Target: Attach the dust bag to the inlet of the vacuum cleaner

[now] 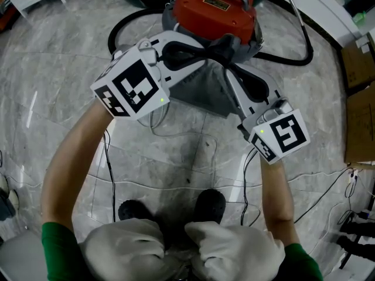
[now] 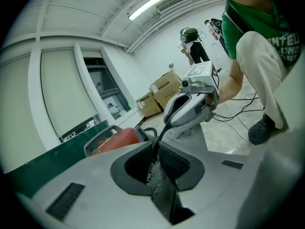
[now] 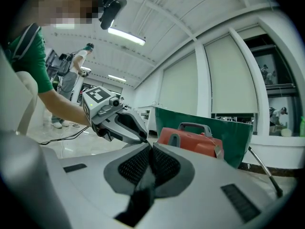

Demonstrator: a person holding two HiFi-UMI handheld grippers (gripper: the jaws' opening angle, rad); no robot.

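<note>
Dust bag (image 1: 202, 92) of grey cloth hangs between your two grippers at the upper centre of the head view. It sits just below the red vacuum cleaner (image 1: 215, 7) and is not yet on the inlet, which no view shows. Your right gripper (image 3: 151, 144) has its jaws pressed together on the cloth. Your left gripper (image 2: 155, 144) has its jaws slightly spread with cloth between them — it looks barely held. That slack side could slip free and let the bag sag away from the machine. Count: one bag, one vacuum cleaner, two grippers.
</note>
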